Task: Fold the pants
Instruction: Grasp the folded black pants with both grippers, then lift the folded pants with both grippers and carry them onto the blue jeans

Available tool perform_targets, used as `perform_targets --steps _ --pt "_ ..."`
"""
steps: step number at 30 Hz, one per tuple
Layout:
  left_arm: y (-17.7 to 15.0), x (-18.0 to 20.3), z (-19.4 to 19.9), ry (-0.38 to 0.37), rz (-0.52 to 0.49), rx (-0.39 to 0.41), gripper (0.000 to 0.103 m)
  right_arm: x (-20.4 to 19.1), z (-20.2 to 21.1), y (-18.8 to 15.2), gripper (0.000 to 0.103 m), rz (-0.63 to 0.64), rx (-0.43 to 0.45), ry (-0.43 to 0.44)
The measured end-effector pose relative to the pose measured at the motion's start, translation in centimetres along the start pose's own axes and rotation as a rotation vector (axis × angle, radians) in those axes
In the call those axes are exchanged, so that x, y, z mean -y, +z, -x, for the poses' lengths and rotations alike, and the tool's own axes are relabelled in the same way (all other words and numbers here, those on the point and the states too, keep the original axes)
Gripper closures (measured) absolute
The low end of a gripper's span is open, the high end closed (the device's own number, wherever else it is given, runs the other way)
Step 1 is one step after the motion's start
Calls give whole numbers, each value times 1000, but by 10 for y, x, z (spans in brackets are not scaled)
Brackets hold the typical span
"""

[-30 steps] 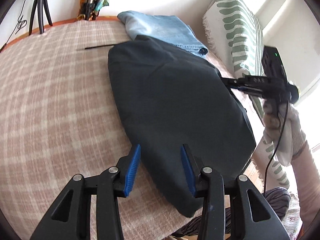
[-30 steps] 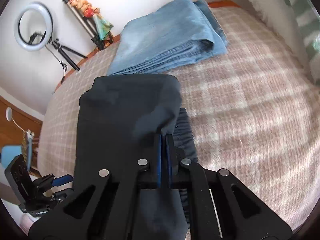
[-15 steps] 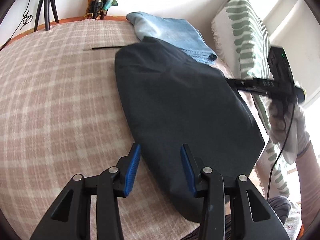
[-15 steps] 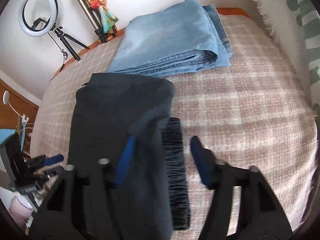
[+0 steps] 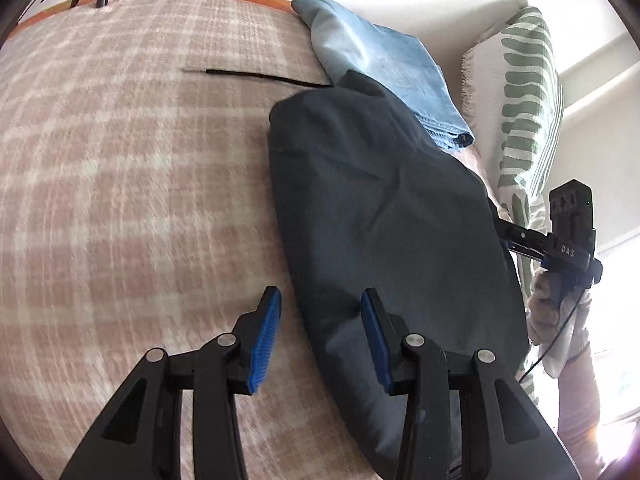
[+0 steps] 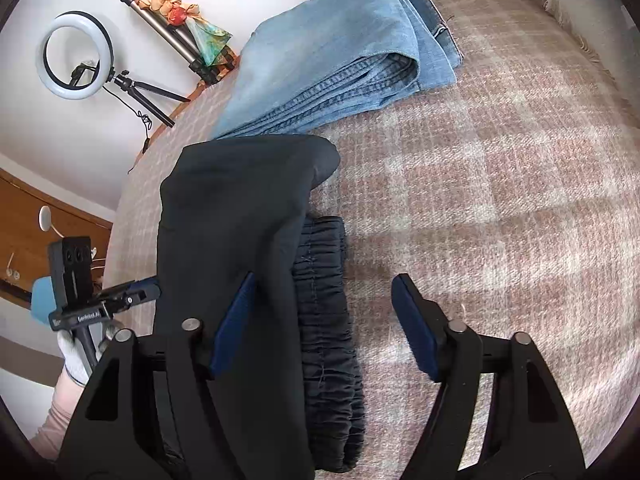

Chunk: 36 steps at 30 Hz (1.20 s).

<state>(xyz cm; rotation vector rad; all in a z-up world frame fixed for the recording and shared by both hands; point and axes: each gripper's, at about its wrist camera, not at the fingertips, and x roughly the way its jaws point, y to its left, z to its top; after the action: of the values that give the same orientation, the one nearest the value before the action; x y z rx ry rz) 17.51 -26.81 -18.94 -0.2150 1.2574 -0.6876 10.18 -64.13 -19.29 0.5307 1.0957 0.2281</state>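
Note:
The dark pants (image 5: 384,216) lie folded on the pink checked blanket (image 5: 132,200); they also show in the right wrist view (image 6: 240,216), with the elastic waistband (image 6: 324,304) sticking out from under the top layer. My left gripper (image 5: 318,332) is open and empty over the near left edge of the pants. My right gripper (image 6: 324,324) is open and empty; the waistband lies between its fingers, and the top layer lies against the left finger (image 6: 232,320). The right gripper also shows in the left wrist view (image 5: 516,236) at the pants' right side.
Folded blue jeans (image 6: 344,48) lie at the far end of the blanket, just beyond the dark pants. A green-striped pillow (image 5: 524,92) stands at the right. A ring light (image 6: 74,56) and tripods stand beyond the bed. A thin black strip (image 5: 260,77) lies on the blanket.
My right gripper was shut on the top layer of the pants, then opened and let it go. The fabric now rests on the pile. My left gripper stayed open.

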Motion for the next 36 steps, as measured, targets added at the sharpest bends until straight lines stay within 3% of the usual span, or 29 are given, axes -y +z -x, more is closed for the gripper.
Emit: perform_targets --steps 4,7,10,13,16,21,25,26,27,29,34,36 --pt "13 -8 -4 -38 18 0 64 9 -3 -2 25 6 -16 35" --pt "20 -7 -8 -52 -1 -1 64 13 -2 -4 17 23 2 94" --pt "25 -6 -12 -81 -7 10 64 15 -3 -5 15 38 20 157" --pt "27 -4 -15 -99 -25 32 64 10 -16 -4 28 22 -17 284" --pt "28 -4 -16 -107 -42 41 64 0 -15 -7 30 113 -34 251" --pt "30 -11 -15 -144 -38 43 64 9 -23 0 35 35 -1 327" --pt "34 -6 -19 -131 -41 63 65 0 -26 -2 51 39 25 279" --pt "34 -3 -19 -112 -55 69 68 -3 -24 -2 57 42 30 263" --pt "34 -1 -20 -92 -65 69 80 -7 -19 -3 66 48 45 247" --pt "33 2 -21 -98 -74 69 88 -14 -9 -3 82 57 68 223" --pt "29 15 -14 -67 -137 112 93 -34 1 -7 81 131 67 145" --pt "29 15 -14 -61 -146 108 93 -23 1 -3 66 88 56 145"
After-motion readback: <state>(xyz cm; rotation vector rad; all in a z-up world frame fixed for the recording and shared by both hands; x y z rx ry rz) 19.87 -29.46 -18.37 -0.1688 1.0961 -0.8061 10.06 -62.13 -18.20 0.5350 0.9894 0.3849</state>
